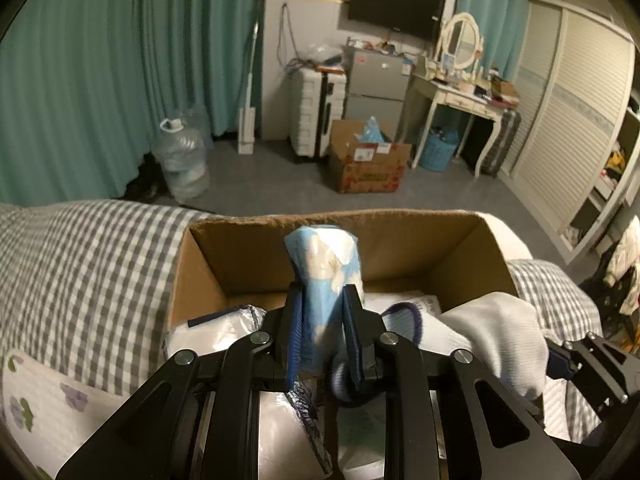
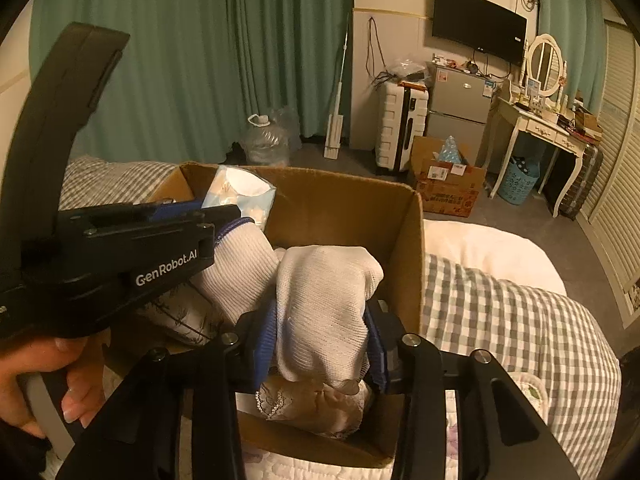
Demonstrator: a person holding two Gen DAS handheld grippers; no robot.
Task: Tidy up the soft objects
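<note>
Two soft things are clenched in my jaws over the cardboard box (image 1: 400, 240) at the bed's (image 1: 80, 260) foot edge: left gripper (image 1: 320, 332) grasps a blue tissue pack (image 1: 324, 264), right gripper (image 2: 324, 340) a white knit cloth (image 2: 324, 300). Both hang above what already fills the box, so I judge this the drop-in step; next I should lower them and release.
</note>
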